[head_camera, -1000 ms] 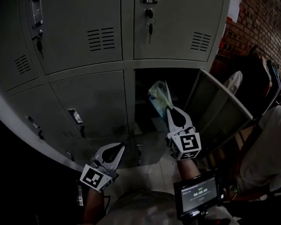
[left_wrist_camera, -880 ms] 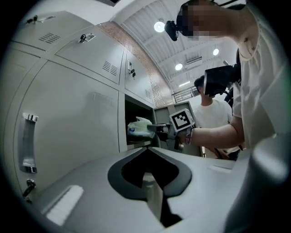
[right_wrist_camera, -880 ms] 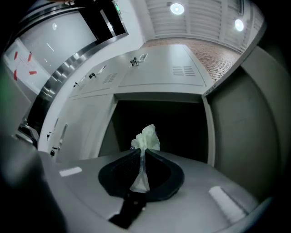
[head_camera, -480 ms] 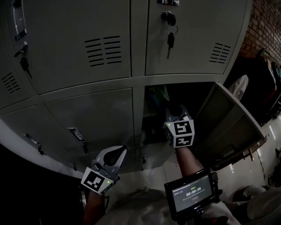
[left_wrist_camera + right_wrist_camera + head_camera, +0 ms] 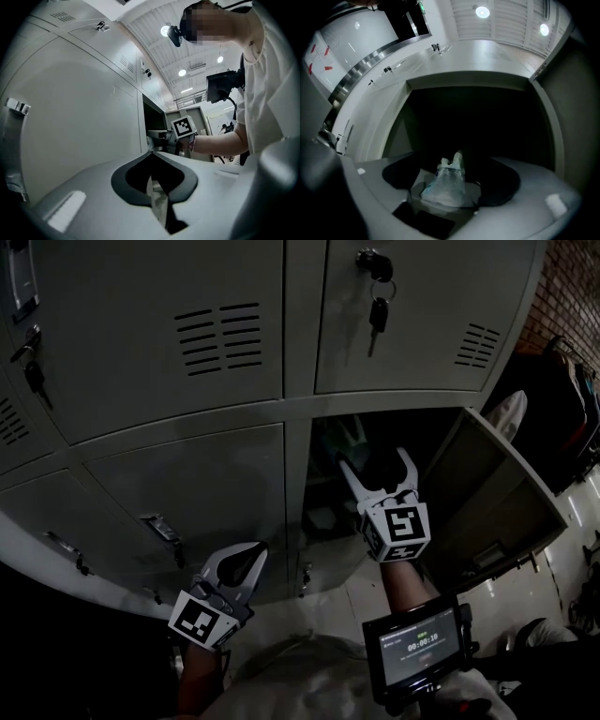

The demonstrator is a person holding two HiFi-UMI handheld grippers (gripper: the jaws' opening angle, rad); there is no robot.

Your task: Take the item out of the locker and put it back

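Observation:
The item is a pale, crumpled plastic bag [image 5: 447, 183]. It lies inside the dark open locker compartment [image 5: 427, 432], seen dimly in the head view as the bag [image 5: 349, 434]. My right gripper [image 5: 377, 461] reaches into the compartment's mouth. Its jaws are opening, spread on either side of the bag in the right gripper view [image 5: 454, 158], and the pads do not press it. My left gripper [image 5: 247, 559] hangs low at the left in front of the shut lower doors, its jaws together [image 5: 151, 151] and empty.
The compartment's grey door [image 5: 502, 493] swings out to the right. Keys [image 5: 378, 307] hang from the lock of the door above. A small screen [image 5: 417, 648] is mounted below my right forearm. Shut locker doors [image 5: 206, 479] fill the left.
A second ago the right gripper held the bag just outside the compartment. It has moved in with it, and its jaws have spread apart from the bag. The left gripper stayed put.

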